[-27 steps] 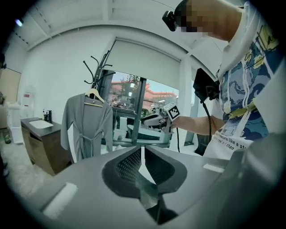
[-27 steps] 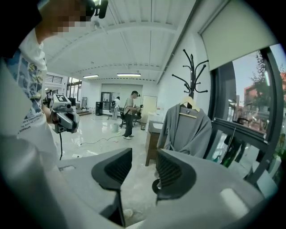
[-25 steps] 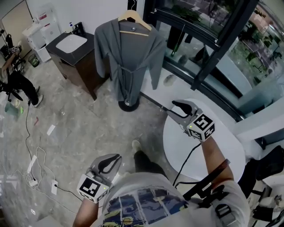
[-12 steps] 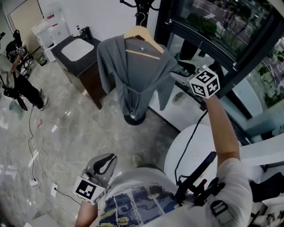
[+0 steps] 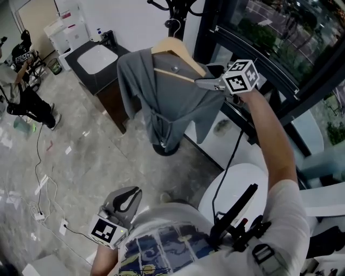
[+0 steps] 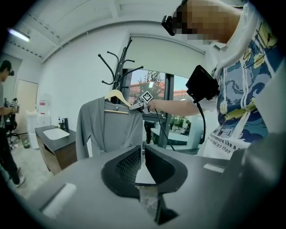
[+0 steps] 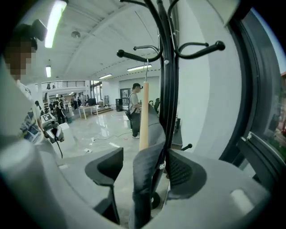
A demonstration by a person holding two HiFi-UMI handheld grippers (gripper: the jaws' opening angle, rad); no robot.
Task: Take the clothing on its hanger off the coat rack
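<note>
A grey robe (image 5: 161, 91) hangs on a wooden hanger (image 5: 172, 51) from the black coat rack (image 5: 175, 11). My right gripper (image 5: 207, 81) is up at the hanger's right shoulder. Its jaws have just been opening and stand wide. In the right gripper view (image 7: 143, 167) the robe-covered hanger end (image 7: 145, 179) sits between them, and the left pad is clear of the cloth. The rack's pole (image 7: 166, 67) rises just behind. My left gripper (image 5: 126, 198) hangs low by my body, its jaws together on nothing (image 6: 143, 154). From there the robe (image 6: 111, 129) is well ahead.
A dark cabinet with a white sink (image 5: 94, 56) stands left of the rack. A round white table (image 5: 242, 188) is at my right, under the outstretched arm. Black window frames (image 5: 259, 64) run behind the rack. A person (image 5: 21, 91) stands far left; cables (image 5: 40, 199) lie on the floor.
My right gripper rose from above the white table to the hanger's right shoulder and its jaws opened. I have come closer to the rack. The left gripper stays low and shut.
</note>
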